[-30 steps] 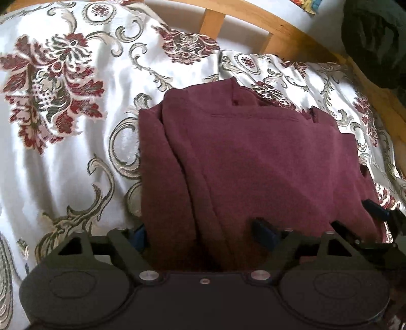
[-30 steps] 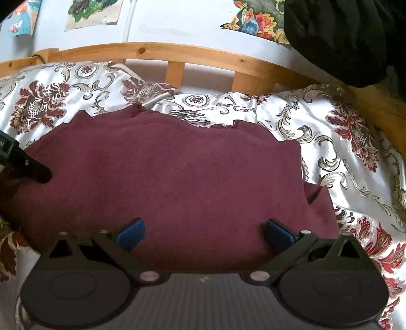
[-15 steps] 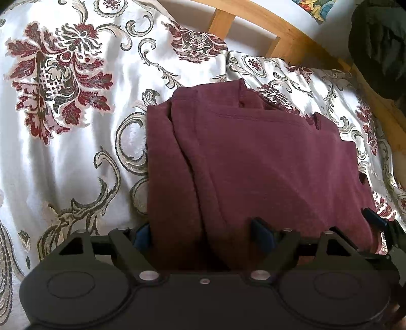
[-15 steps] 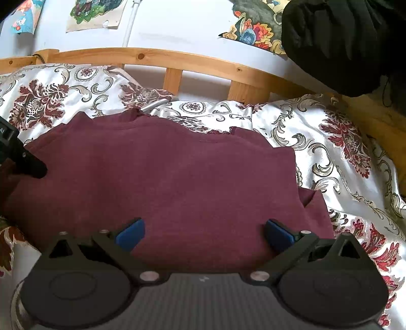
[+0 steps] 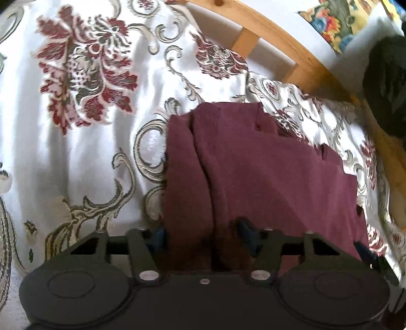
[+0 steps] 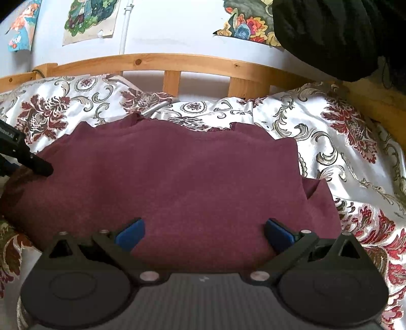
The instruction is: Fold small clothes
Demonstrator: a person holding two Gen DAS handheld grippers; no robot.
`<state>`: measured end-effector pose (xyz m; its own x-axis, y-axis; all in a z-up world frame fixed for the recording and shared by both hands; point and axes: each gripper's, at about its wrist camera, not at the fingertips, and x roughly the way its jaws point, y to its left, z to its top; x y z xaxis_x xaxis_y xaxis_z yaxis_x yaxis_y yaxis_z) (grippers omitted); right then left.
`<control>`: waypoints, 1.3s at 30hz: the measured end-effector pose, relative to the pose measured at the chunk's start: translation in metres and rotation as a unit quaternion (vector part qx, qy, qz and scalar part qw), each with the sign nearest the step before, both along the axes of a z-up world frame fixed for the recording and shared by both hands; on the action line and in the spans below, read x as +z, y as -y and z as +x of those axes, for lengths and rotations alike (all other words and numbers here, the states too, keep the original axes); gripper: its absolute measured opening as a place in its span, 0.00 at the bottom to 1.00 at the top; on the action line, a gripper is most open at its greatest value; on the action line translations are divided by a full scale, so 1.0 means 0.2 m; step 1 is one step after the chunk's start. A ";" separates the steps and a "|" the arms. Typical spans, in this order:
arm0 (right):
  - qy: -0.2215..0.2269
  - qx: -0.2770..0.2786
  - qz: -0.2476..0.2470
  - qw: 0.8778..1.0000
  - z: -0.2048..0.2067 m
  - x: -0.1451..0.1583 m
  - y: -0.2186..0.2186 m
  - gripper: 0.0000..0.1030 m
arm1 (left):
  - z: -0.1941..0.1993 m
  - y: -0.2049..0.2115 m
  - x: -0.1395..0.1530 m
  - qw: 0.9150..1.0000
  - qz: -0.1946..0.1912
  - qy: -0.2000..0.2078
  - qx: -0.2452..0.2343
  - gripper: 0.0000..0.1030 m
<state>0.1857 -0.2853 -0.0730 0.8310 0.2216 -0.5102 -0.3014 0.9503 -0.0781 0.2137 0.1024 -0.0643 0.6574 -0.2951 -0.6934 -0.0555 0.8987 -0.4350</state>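
Note:
A maroon garment (image 5: 266, 177) lies partly folded on the floral bedspread (image 5: 76, 152). My left gripper (image 5: 200, 237) has its jaws around a bunched near-left edge of the garment, with cloth filling the gap between the blue pads. In the right wrist view the same garment (image 6: 177, 177) spreads wide. My right gripper (image 6: 203, 231) is open, its blue pads (image 6: 130, 232) far apart over the garment's near edge. The left gripper's finger shows at the far left of that view (image 6: 35, 165).
A wooden bed rail (image 6: 177, 63) runs along the back. A dark cloth bundle (image 6: 342, 33) hangs at the top right. Posters (image 6: 88, 17) are on the white wall. The bedspread (image 6: 342, 142) extends to the right of the garment.
The left gripper's jaws have drawn closer together on the garment's edge, and its view has tilted up. The right gripper has pulled back slightly and stays open.

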 end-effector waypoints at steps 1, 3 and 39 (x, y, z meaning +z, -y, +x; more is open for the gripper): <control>-0.001 0.001 0.004 1.000 0.00 0.00 0.00 0.99 | 0.00 0.00 0.00 1.000 -0.003 0.000 -0.001 0.47; -0.004 0.002 0.012 1.000 0.00 0.00 0.01 0.99 | 0.00 0.01 0.01 1.000 -0.002 0.004 -0.008 0.33; -0.068 -0.112 -0.008 0.991 -0.26 -0.04 0.60 1.00 | 0.11 1.21 0.44 0.953 -0.005 0.066 -0.296 0.72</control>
<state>0.1339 -0.4043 -0.0807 0.7824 0.0306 -0.6221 -0.0914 0.9936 -0.0660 0.2353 -0.1398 0.0246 0.4555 -0.6474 -0.6110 0.5162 0.7513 -0.4112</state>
